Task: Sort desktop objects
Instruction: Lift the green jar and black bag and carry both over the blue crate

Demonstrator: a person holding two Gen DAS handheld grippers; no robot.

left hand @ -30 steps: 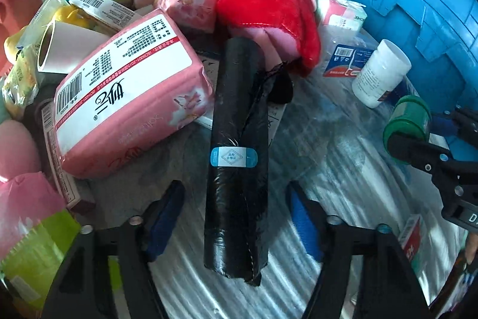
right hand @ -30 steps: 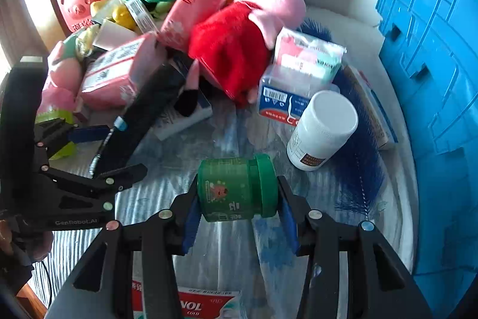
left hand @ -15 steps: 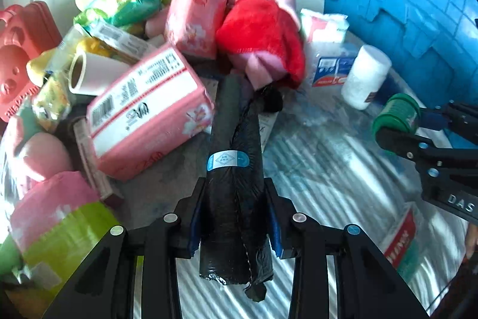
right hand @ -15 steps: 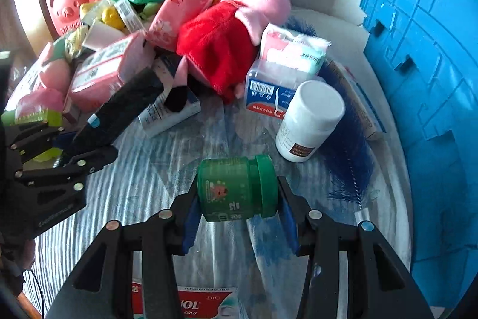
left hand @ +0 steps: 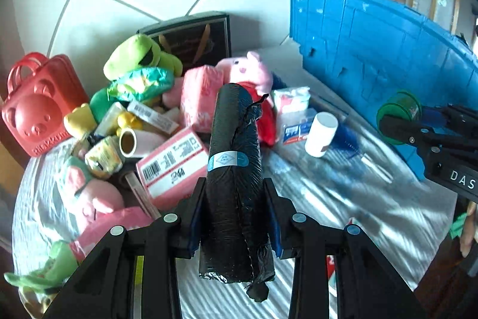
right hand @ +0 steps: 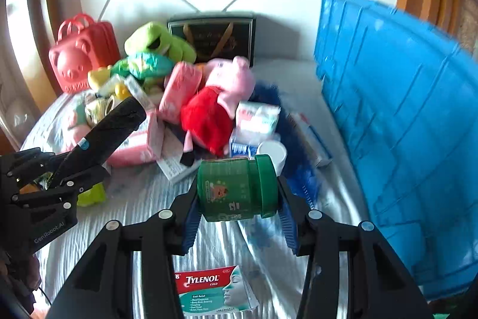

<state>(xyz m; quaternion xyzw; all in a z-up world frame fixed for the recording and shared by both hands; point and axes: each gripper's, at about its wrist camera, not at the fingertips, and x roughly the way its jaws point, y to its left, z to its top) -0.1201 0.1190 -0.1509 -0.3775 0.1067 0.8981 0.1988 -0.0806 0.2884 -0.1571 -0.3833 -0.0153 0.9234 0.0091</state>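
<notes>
My left gripper point(left hand: 234, 217) is shut on a black roll of bags point(left hand: 234, 169) with a blue label band, held up off the table. The same roll point(right hand: 110, 127) shows at the left of the right wrist view, sticking out of the left gripper point(right hand: 59, 172). My right gripper point(right hand: 237, 199) is shut on a green lidded jar point(right hand: 236, 189), lifted above the cloth. That jar point(left hand: 398, 117) and the right gripper appear at the right edge of the left wrist view.
A blue crate point(right hand: 403, 124) stands at the right. A pile holds a pink pig plush in red point(right hand: 219, 106), pink tissue packs point(left hand: 173, 166), a green frog plush point(left hand: 140, 56), a red bear case point(right hand: 83, 53), a white bottle point(left hand: 321, 133). A Tylenol box point(right hand: 215, 292) lies near.
The left gripper closed on the black roll and lifted it off the table. The right gripper rose with the green jar. Both views now sit higher above the pile.
</notes>
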